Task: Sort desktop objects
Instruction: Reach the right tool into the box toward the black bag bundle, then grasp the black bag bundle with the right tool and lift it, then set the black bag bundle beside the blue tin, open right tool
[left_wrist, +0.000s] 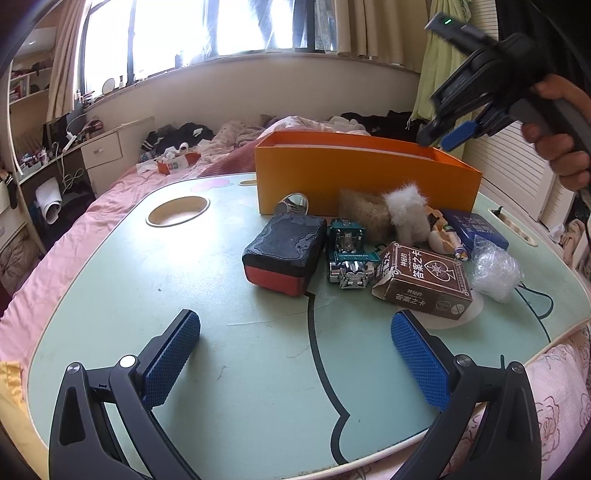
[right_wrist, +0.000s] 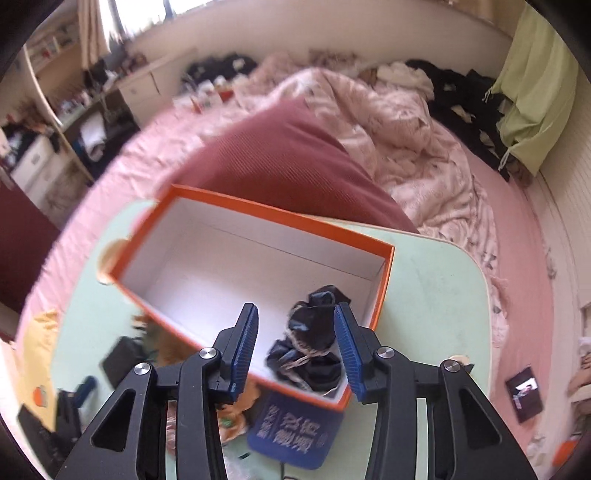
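Left gripper (left_wrist: 295, 363) nearest, jaws wide, nothing between, over mint lap table (left_wrist: 229, 350) on pink bed (left_wrist: 110, 195). Mid-table clutter left to right: black-red case (left_wrist: 282, 253), toy truck (left_wrist: 347, 256), brown card box (left_wrist: 424, 282) (Chinese print, spade logo), bubble wrap (left_wrist: 495, 271). Behind: orange box (left_wrist: 365, 179). Right gripper (right_wrist: 295, 349) above it, jaws apart, gripping nothing; dark bundle (right_wrist: 310, 350) lies inside the box.

The orange box (left_wrist: 365, 177) wall hides its inside in the left view; the figurine (left_wrist: 448, 236) sits half-hidden behind the card box (left_wrist: 424, 280)
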